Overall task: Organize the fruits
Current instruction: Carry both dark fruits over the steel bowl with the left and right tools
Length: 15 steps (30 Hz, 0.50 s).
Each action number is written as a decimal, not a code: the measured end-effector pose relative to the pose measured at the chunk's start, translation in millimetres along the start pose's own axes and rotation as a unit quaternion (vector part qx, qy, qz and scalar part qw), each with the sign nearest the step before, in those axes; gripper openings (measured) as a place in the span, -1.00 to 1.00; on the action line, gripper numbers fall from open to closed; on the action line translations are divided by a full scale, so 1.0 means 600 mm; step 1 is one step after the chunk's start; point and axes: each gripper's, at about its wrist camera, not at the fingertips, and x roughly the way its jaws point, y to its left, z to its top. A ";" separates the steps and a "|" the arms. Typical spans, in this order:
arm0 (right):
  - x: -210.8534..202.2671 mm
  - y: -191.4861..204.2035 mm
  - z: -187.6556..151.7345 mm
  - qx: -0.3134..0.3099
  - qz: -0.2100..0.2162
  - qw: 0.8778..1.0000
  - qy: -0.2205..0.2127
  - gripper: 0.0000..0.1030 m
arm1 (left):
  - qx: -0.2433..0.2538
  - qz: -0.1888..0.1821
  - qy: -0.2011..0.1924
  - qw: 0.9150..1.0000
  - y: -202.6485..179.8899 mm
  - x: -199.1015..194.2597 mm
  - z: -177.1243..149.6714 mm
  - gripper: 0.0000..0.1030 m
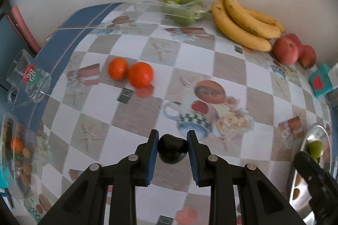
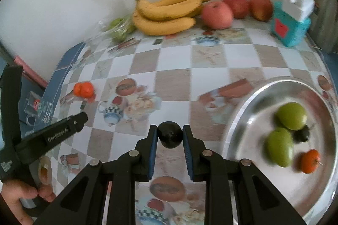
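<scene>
My left gripper is shut on a dark plum above the checked tablecloth. My right gripper is shut on another dark plum, just left of the metal plate. The plate holds two green fruits, a small orange fruit and a dark fruit. Two oranges lie on the table ahead of the left gripper. Bananas, red apples and bagged green fruit lie along the back wall.
A glass mug stands at the table's left edge. A glass container sits lower left. A teal toy box stands at the back right. The left gripper's body shows in the right wrist view.
</scene>
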 end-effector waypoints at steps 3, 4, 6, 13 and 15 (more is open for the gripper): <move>-0.017 -0.026 0.001 0.019 -0.007 1.000 -0.007 -0.52 | 0.010 -0.008 -0.002 1.000 -0.021 -0.009 -0.005 -0.43; -0.024 -0.036 0.002 0.027 -0.011 1.000 -0.008 -0.52 | 0.015 -0.010 -0.004 1.000 -0.028 -0.013 -0.006 -0.43; -0.035 -0.052 0.002 0.040 -0.021 0.999 -0.011 -0.52 | 0.026 -0.017 -0.008 0.999 -0.046 -0.022 -0.008 -0.43; -0.073 -0.115 -0.001 0.087 -0.049 0.995 -0.023 -0.52 | 0.083 -0.050 -0.020 0.995 -0.130 -0.056 -0.019 -0.43; -0.082 -0.131 -0.001 0.098 -0.050 0.993 -0.030 -0.52 | 0.102 -0.056 -0.023 0.993 -0.158 -0.066 -0.024 -0.43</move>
